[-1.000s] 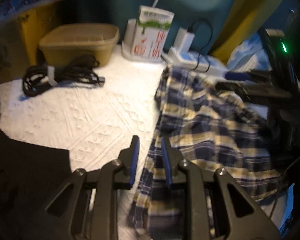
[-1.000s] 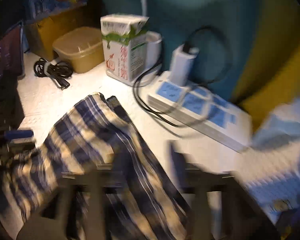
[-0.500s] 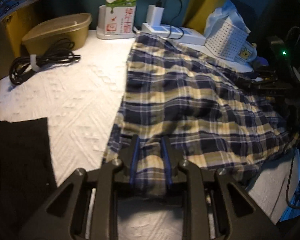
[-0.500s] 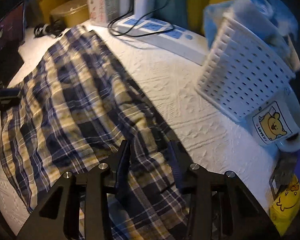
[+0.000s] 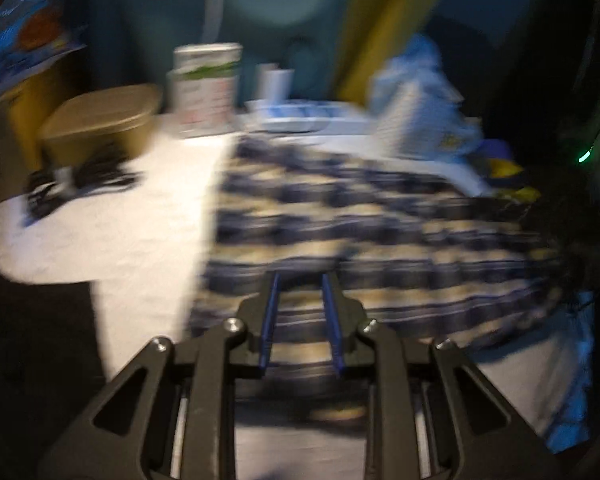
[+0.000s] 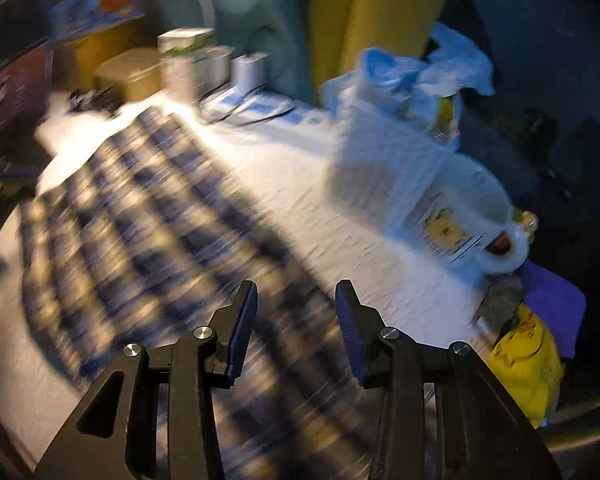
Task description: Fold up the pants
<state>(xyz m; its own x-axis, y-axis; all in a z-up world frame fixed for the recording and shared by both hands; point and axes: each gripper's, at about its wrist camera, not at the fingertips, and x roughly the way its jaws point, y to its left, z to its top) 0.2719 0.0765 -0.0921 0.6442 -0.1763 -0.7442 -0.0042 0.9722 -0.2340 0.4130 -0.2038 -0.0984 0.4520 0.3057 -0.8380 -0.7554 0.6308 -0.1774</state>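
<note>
Step in hand: the blue-and-cream plaid fabric pants [image 5: 360, 236] are judged to be mid-way through being spread or drawn flat on the white textured table cover [image 5: 140, 240], ahead of a fold.
Pants, place: in the left wrist view they are spread from the centre out to 3 o'clock; in the right wrist view they run from 11 o'clock down to 6 o'clock.
Left gripper [image 5: 300, 312]: the blue-padded jaws are set narrowly around a bunched near hem of the plaid cloth, which is seen between the pads; a grip is judged.
Right gripper [image 6: 296, 320]: the jaws are parted wide, and the cloth is seen below and between them; no pinch by the pads is visible, so it is read as not holding.
Next move, judged: a firm hold on the right-hand edge is called for, then both edges are to be carried evenly so that one half is laid over the other.
Clutter: a white perforated plastic basket [image 6: 384, 152] and a white mug with a yellow bear picture [image 6: 472, 224] are set at 2 to 3 o'clock in the right view, near the cloth.
Hard to make out: both views are heavily blurred; waistband and leg ends cannot be told apart, and the near hem is cut off by the gripper bodies.
</note>
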